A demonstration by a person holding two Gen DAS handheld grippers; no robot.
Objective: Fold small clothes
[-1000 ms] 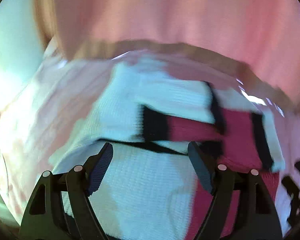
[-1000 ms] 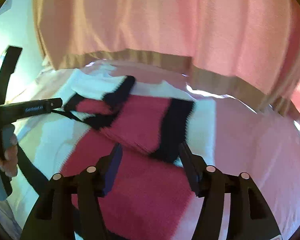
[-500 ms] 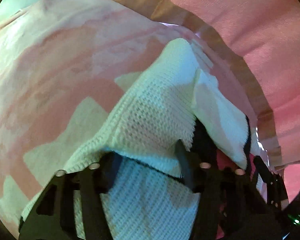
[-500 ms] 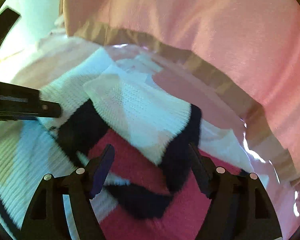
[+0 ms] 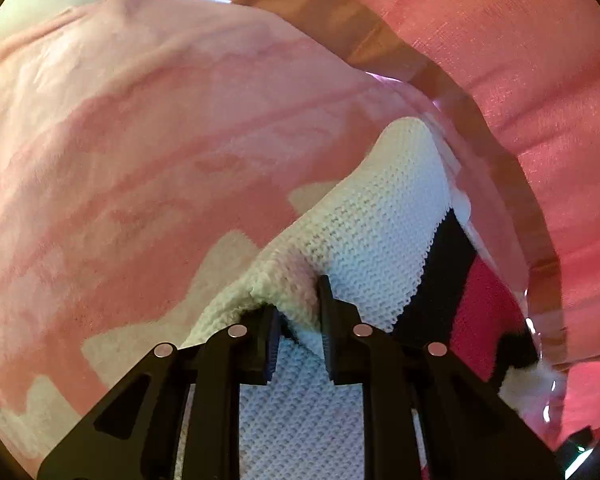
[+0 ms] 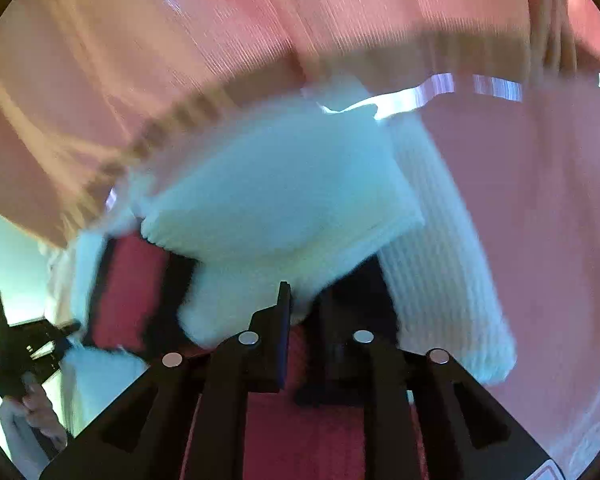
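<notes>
1. Left wrist view: the left tool point(image 5: 298, 312) is pointing down at the knitted sweater point(image 5: 372, 220); its jaws are closing, and a raised fold of white knit is sitting pinched between the two pads; the sweater is lying on a pink-and-white patterned blanket point(image 5: 140, 160), with its white part nearest the tool and a black band and a red panel running off to the right; a pink curtain point(image 5: 540, 80) is hanging behind, along the top and right.

2. Right wrist view: the picture is blurring, so fine detail is hard to read; the right tool point(image 6: 304, 312) is reaching into the same sweater point(image 6: 284, 192), its jaws closing with white and black knit between the pads, though whether they are already pressing on it cannot be told; a folded white part of the sweater is lying just ahead of the tool, red and black panels showing to the left and below; the left tool point(image 6: 32, 344) is showing at the left edge, held in a person's hand point(image 6: 40, 412); the pink blanket point(image 6: 540, 220) is spreading to the right.
</notes>
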